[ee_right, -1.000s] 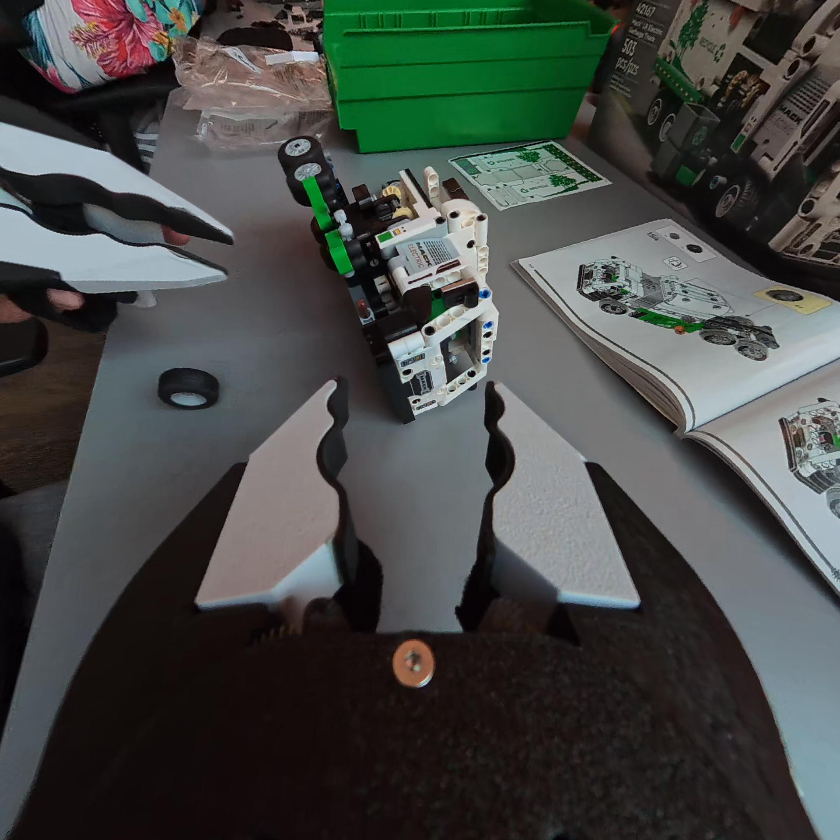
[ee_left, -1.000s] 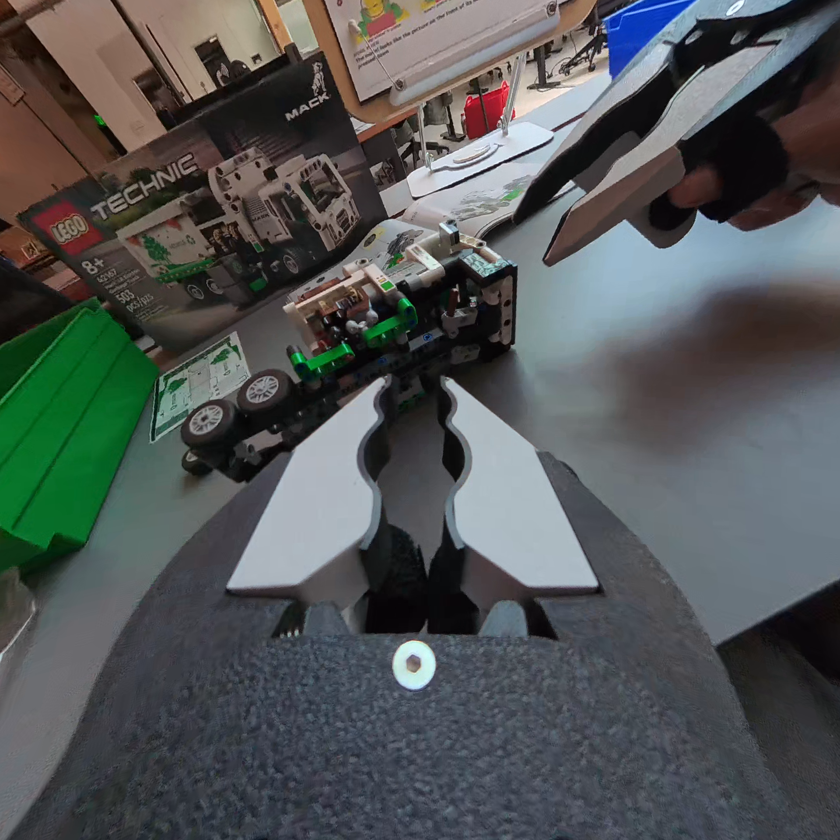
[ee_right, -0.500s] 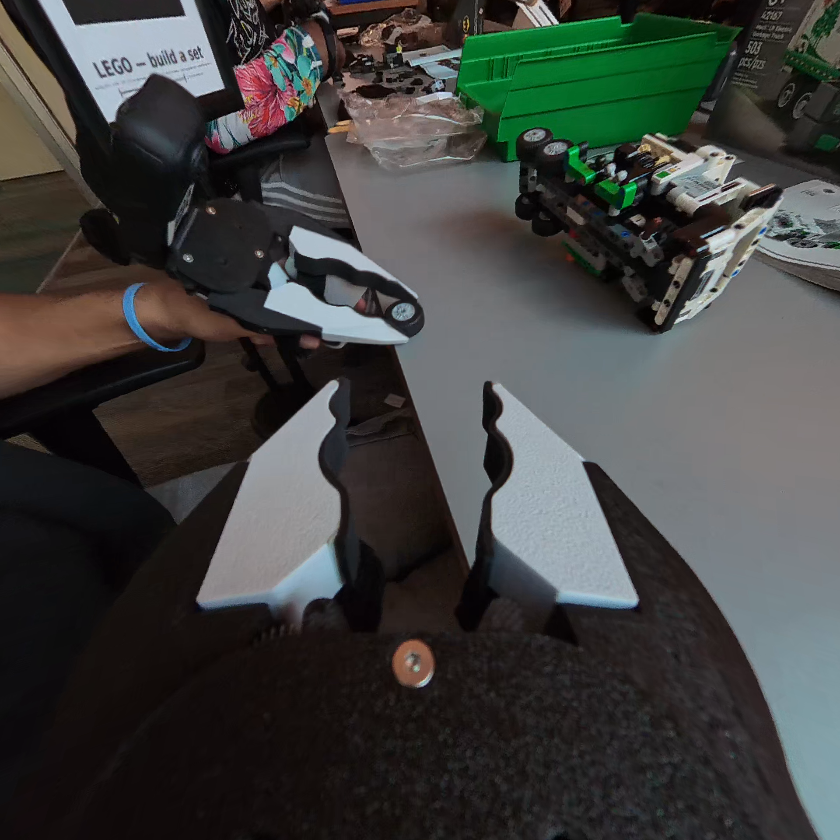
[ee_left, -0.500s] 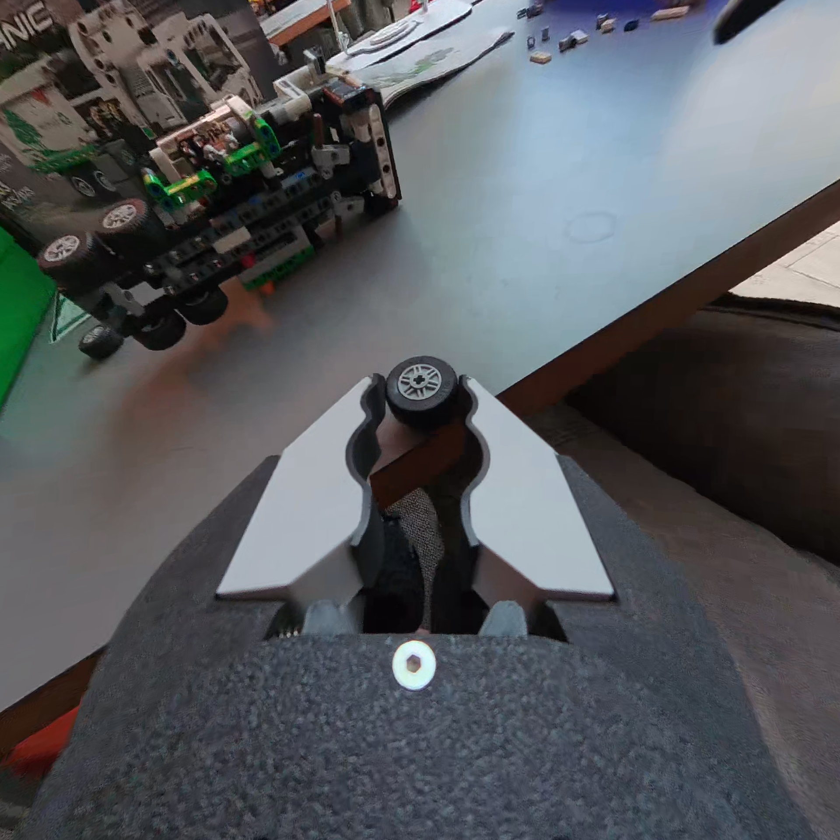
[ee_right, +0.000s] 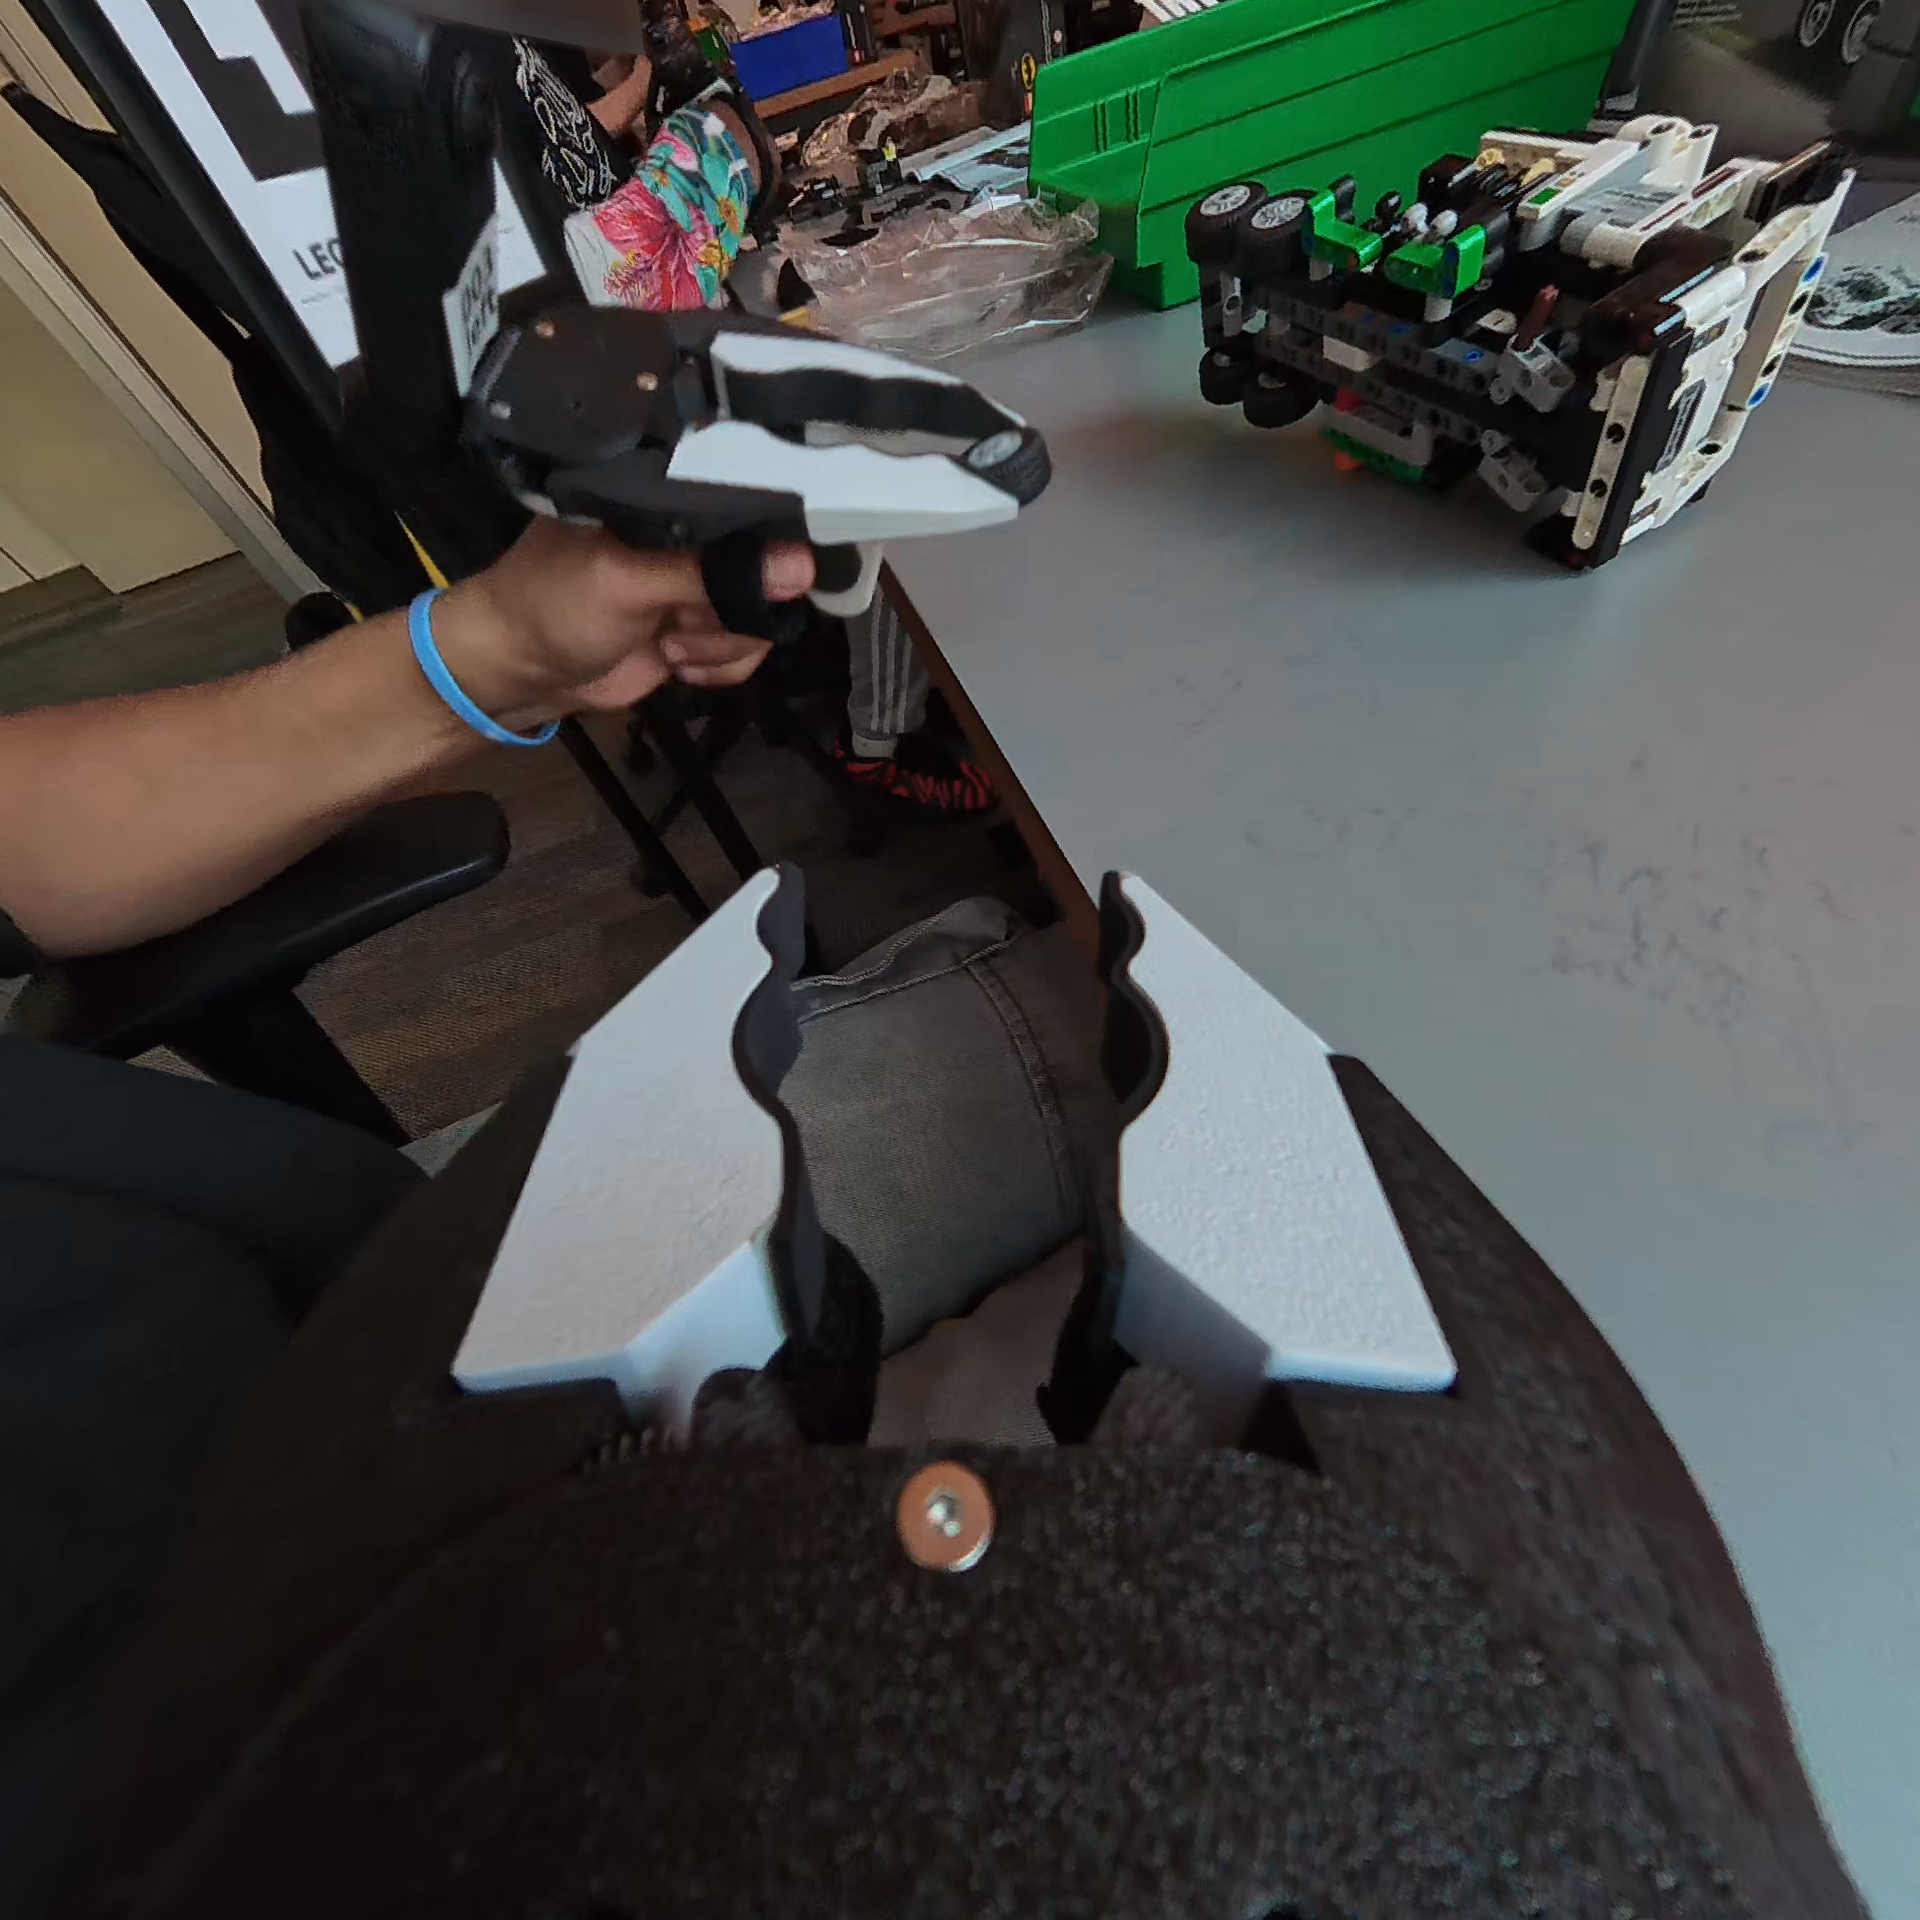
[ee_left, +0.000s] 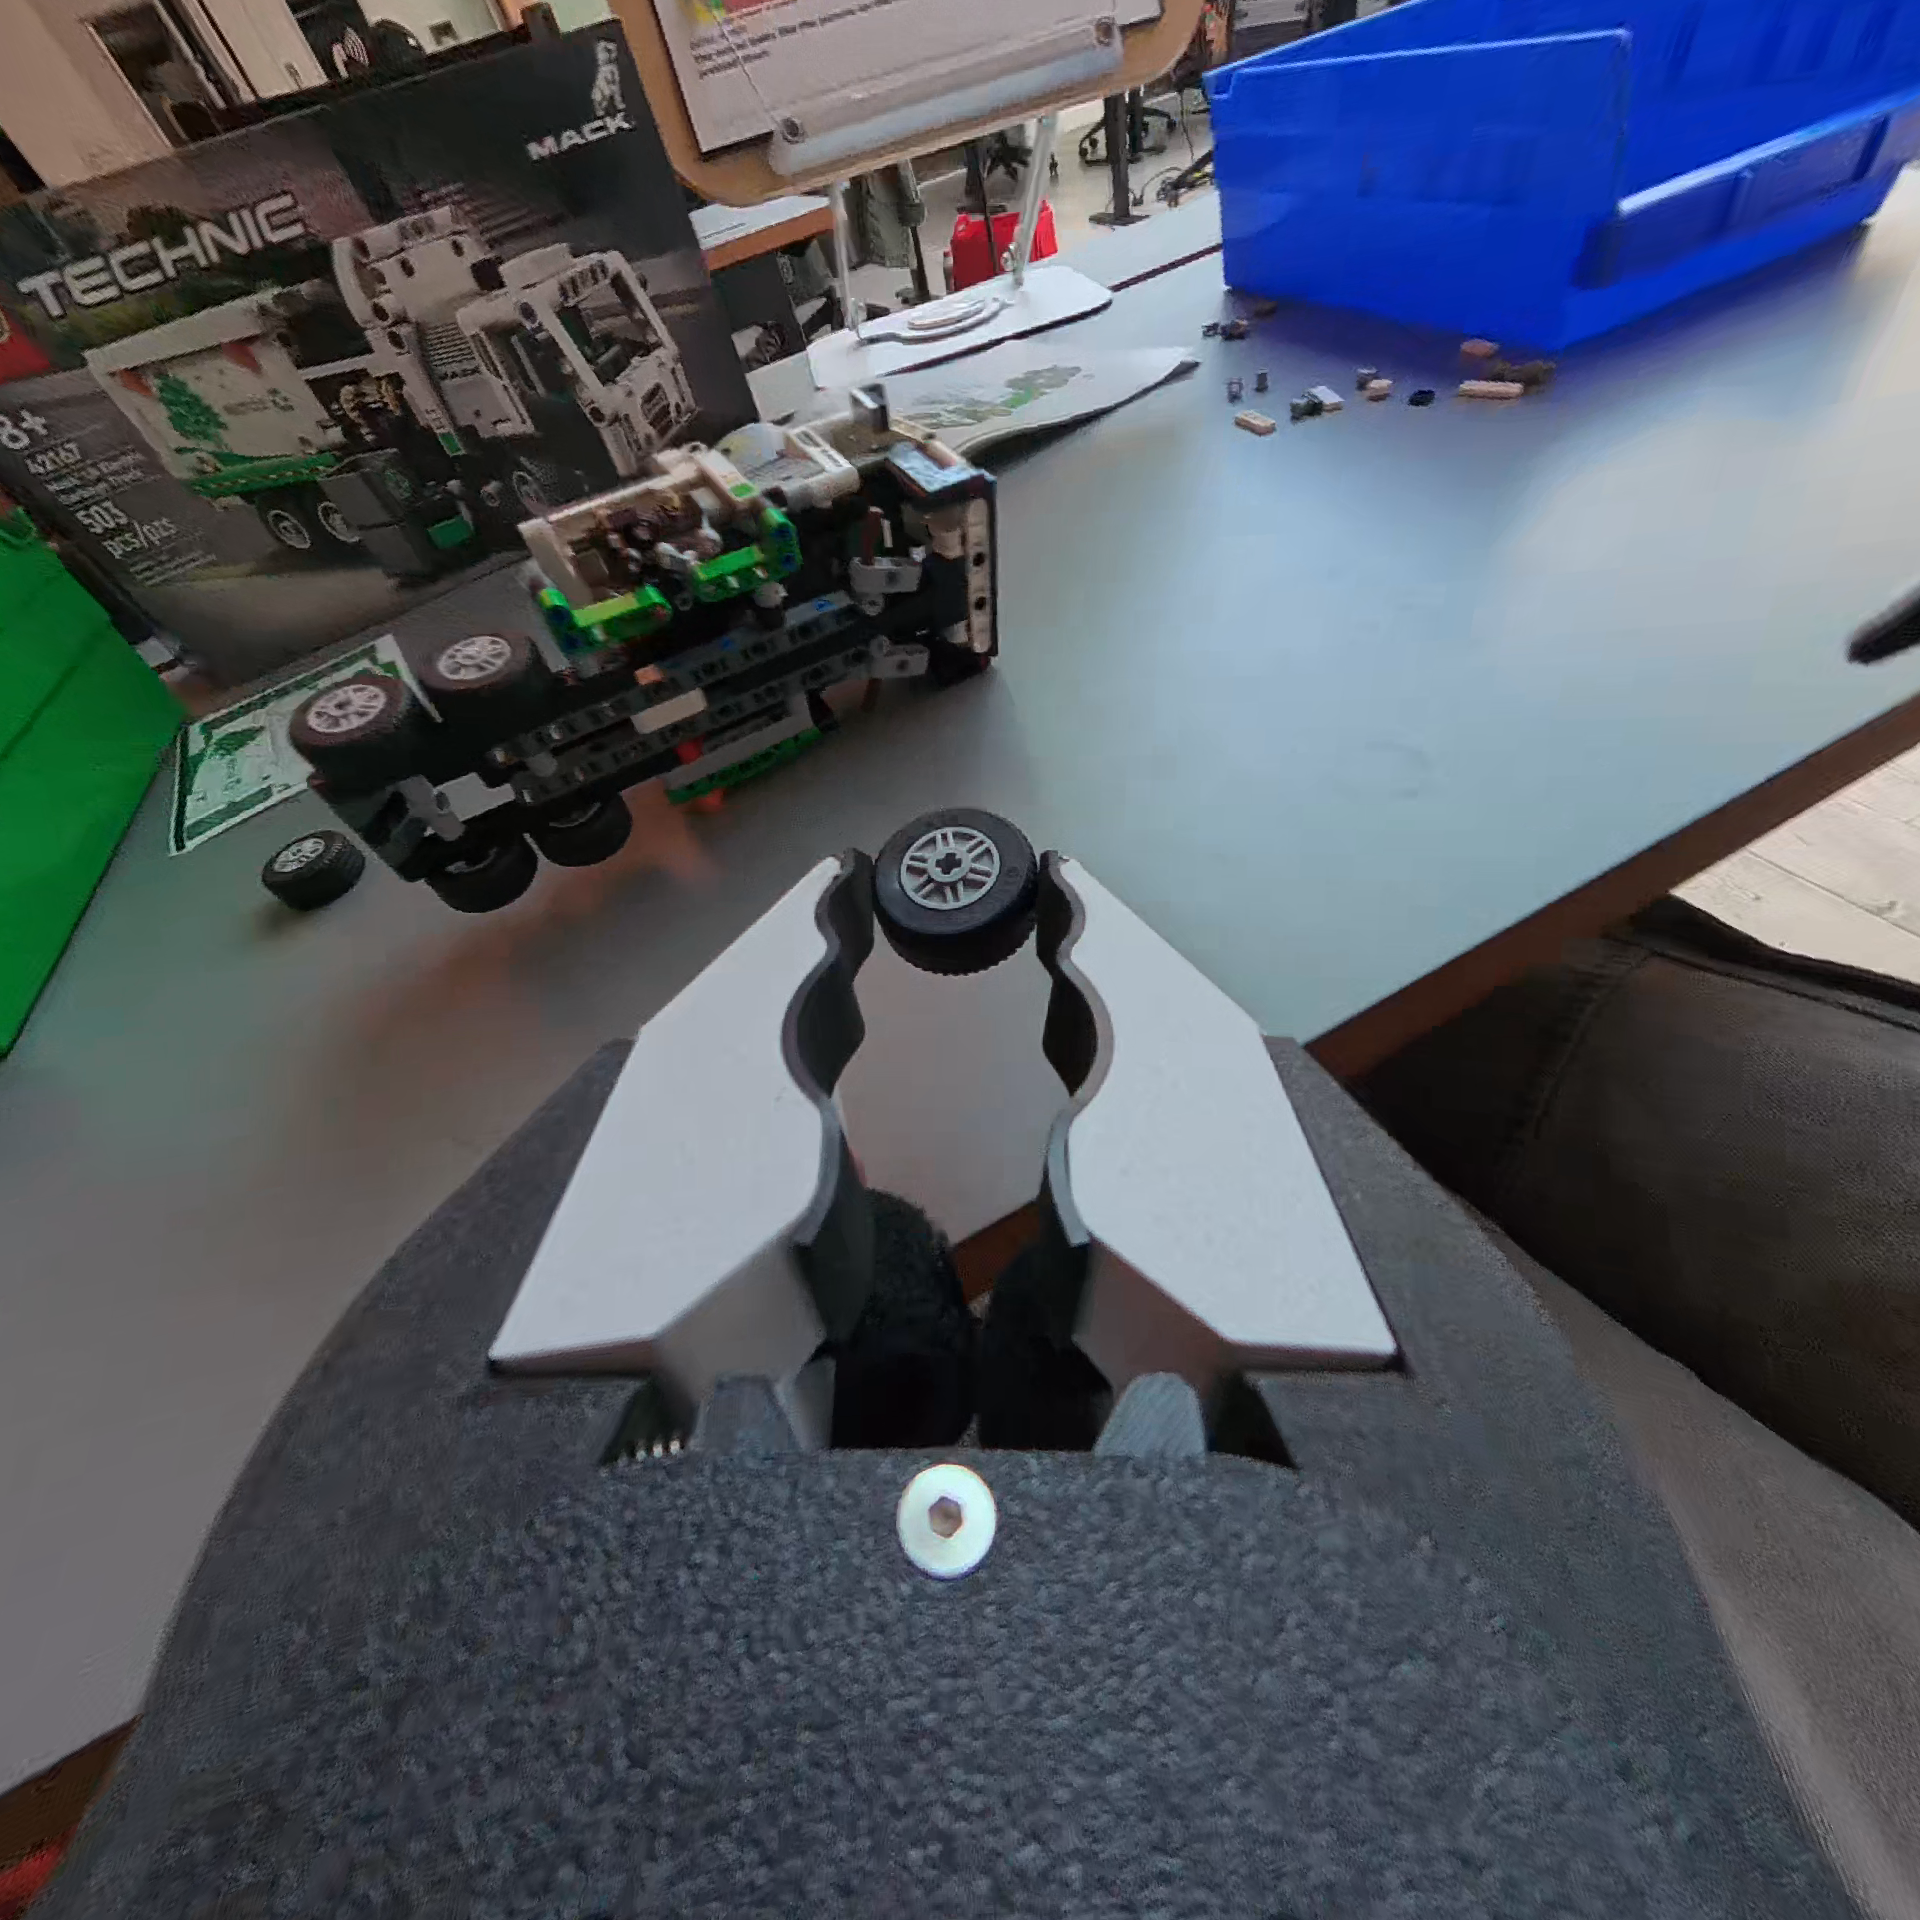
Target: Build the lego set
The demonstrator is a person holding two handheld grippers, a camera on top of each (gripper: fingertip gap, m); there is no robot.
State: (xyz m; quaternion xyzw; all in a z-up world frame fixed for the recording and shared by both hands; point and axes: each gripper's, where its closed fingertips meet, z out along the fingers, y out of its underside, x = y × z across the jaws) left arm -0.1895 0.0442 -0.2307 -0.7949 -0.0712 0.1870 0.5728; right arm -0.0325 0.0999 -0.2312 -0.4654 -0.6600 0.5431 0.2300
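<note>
My left gripper (ee_left: 954, 883) is shut on a small black wheel (ee_left: 954, 902) with a grey hub, held above the table's near edge. It shows in the right wrist view (ee_right: 1013, 468) with the wheel (ee_right: 1006, 457) at its tips. The half-built truck (ee_left: 665, 634) lies on its side on the grey table (ee_left: 1299, 665), beyond the wheel; it also shows in the right wrist view (ee_right: 1507, 312). A loose wheel (ee_left: 310, 869) lies by the truck's rear. My right gripper (ee_right: 940, 894) is open and empty, off the table's edge above a knee.
The set's box (ee_left: 343, 343) and a green bin (ee_left: 52, 769) stand at the back left. A blue bin (ee_left: 1558, 177) with several small loose parts (ee_left: 1371, 390) is at the back right. An open instruction booklet (ee_left: 1039, 390) lies behind the truck. Plastic bags (ee_right: 935, 270) lie near the green bin (ee_right: 1299, 125). Left tips to right tips: about 20 centimetres.
My left gripper took hold of the wheel at the table's edge and has lifted it forward over the table. My right gripper drew back off the table, still open.
</note>
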